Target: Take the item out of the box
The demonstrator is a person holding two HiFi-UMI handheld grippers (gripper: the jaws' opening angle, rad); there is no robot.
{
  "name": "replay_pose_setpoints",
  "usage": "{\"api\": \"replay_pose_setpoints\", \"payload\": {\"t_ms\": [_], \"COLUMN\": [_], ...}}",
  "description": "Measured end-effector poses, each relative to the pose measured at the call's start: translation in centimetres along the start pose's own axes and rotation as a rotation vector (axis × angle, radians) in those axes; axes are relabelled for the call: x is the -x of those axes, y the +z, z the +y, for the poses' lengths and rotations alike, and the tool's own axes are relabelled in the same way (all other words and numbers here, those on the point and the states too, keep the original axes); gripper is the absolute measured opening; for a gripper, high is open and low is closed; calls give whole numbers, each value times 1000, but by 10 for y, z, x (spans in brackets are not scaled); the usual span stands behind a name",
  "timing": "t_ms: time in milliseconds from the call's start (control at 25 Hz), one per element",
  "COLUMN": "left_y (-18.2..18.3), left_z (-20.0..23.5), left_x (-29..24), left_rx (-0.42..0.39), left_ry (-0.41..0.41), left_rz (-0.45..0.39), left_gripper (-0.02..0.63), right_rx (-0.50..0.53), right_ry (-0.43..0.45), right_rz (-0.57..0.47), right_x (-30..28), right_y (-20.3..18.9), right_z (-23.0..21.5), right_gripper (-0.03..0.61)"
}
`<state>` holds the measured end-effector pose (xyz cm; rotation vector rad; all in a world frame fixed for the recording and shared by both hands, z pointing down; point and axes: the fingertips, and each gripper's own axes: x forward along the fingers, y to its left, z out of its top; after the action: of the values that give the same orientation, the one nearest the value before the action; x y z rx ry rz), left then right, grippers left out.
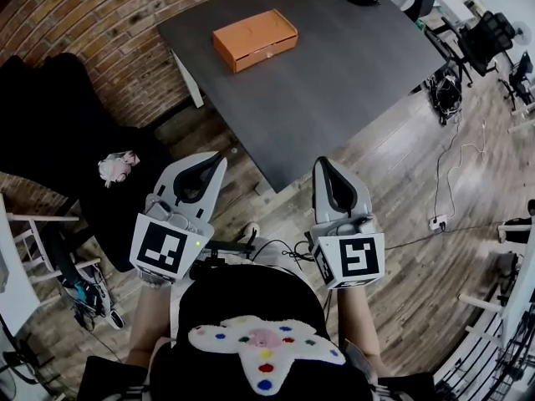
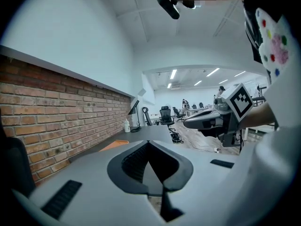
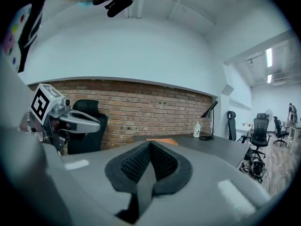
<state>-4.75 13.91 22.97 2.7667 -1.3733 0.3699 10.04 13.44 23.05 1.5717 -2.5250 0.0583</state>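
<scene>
While empty, jaws together, left gripper, right gripper short of table with orange box

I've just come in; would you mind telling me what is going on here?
A person holds a gripper in each hand. The left gripper and the right gripper are both shut and empty, held out side by side in front of the body. They point toward a dark table, where an orange box lies closed. Both grippers are well short of the box, so it is untouched and nothing has been taken out yet.
</scene>
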Motion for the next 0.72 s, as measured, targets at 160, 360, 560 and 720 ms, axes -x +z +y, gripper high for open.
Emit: {"api": "replay_pose_setpoints", "payload": {"t_ms": [160, 360, 560, 720], "left_y": [7, 9, 3, -1], "left_z": [4, 5, 5, 11], "left_x": [-18, -24, -29, -39], "left_rx": [-12, -11, -11, -5], "left_ry": [6, 8, -3, -4], "left_rz": [-7, 3, 10, 15], "left_gripper": [5, 5, 5, 5], "right_rx": [7, -4, -10, -13], "right_ry": [-4, 0, 2, -4], "right_rz": [-4, -3, 8, 15], "right_x": [-7, -11, -14, -22], "right_y": [2, 2, -5, -10], "right_z": [-16, -22, -22, -29], "right_gripper": [9, 9, 9, 9]}}
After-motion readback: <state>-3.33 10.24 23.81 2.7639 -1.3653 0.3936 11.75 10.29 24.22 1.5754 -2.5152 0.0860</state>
